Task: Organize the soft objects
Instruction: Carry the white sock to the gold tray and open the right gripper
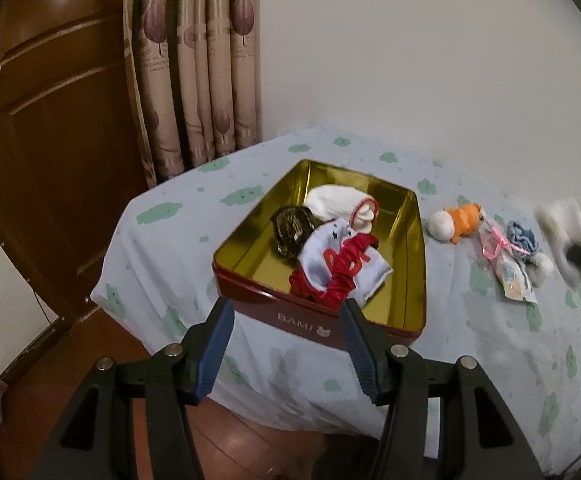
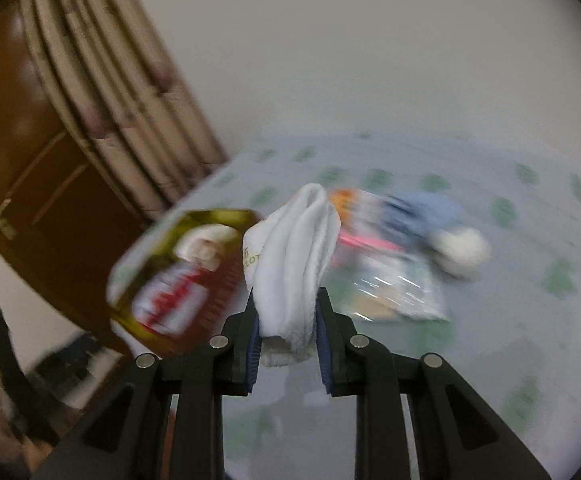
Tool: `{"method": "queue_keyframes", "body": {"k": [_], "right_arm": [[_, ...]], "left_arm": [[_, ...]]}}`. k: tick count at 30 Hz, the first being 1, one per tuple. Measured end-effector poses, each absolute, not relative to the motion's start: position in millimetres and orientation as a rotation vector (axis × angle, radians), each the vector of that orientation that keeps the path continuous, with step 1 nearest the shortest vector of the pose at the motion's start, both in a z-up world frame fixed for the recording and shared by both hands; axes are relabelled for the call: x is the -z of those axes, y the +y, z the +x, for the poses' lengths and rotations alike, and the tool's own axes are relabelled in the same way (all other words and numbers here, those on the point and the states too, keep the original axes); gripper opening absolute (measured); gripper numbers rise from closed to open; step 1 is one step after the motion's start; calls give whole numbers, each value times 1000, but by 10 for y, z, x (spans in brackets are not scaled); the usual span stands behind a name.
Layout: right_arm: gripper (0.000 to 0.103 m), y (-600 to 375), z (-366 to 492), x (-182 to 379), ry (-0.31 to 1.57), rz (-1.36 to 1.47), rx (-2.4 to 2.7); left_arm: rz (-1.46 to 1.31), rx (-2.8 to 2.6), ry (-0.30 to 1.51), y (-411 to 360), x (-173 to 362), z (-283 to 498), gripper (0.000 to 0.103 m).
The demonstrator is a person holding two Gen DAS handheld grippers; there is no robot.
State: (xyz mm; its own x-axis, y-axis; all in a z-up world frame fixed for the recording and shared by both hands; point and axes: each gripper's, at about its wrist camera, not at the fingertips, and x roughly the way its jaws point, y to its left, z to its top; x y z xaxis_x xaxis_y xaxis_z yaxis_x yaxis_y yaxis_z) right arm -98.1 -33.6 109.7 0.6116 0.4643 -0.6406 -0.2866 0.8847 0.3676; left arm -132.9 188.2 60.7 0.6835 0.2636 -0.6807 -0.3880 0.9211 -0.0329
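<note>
The right gripper (image 2: 286, 304) is clamped on a white cloth (image 2: 294, 256), pinching it low so the bulk bunches up above the fingers. It looks light and limp, a towel or sock by its terry weave, though blur makes that a guess. Being soft, it will sag and trail, so a pinch across the folded middle suits it better than one at a loose edge. The tin (image 1: 410, 248) lies at about 9 o'clock from the cloth in the right wrist view, and already holds a white sock (image 1: 330, 200), a dark bundle (image 1: 292, 230) and a red-lettered garment (image 1: 342, 264). The left gripper (image 1: 286, 312) hangs wide and empty at the tin's 6 o'clock side. On the sheet (image 1: 170, 240), at the tin's 3 o'clock, wait a plush (image 1: 456, 222), a packet (image 1: 506, 264) and a blue scrap (image 1: 524, 240).
</note>
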Motion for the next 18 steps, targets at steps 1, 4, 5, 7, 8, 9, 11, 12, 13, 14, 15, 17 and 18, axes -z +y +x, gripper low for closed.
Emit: {"method": "queue_keyframes", "body": {"k": [1, 4, 5, 7, 8, 9, 11, 12, 13, 14, 15, 17, 18], "right_arm": [[22, -218, -900, -1125, 805, 242, -462], [22, 177, -593, -1120, 834, 255, -527], [22, 302, -495, -1085, 847, 253, -537], [22, 543, -300, -985, 880, 239, -545], [22, 648, -218, -929, 895, 234, -552], [23, 772, -126, -871, 904, 225, -559], [23, 905, -18, -800, 921, 214, -567], [24, 977, 48, -754, 932, 210, -563], [24, 1005, 87, -725, 939, 213, -565], [24, 1050, 123, -689, 947, 213, -565], [24, 1090, 157, -659, 951, 206, -561], [24, 1150, 207, -613, 962, 201, -561], [24, 1175, 234, -587, 968, 204, -560]], "left_arm": [[-184, -369, 726, 1890, -617, -1338, 56], [-191, -368, 721, 1920, -624, -1346, 56], [-193, -367, 724, 1927, -621, -1341, 56], [-191, -362, 735, 1935, -603, -1320, 56], [-190, -367, 738, 1944, -605, -1322, 56], [-191, -368, 739, 1949, -602, -1321, 56], [-200, -357, 744, 1966, -590, -1311, 56], [-204, -355, 749, 1976, -581, -1304, 56], [-209, -353, 756, 1985, -570, -1295, 56], [-213, -350, 760, 1992, -564, -1293, 56], [-216, -347, 763, 1999, -559, -1287, 56], [-226, -344, 769, 2015, -549, -1279, 56], [-231, -342, 771, 2024, -544, -1273, 56]]}}
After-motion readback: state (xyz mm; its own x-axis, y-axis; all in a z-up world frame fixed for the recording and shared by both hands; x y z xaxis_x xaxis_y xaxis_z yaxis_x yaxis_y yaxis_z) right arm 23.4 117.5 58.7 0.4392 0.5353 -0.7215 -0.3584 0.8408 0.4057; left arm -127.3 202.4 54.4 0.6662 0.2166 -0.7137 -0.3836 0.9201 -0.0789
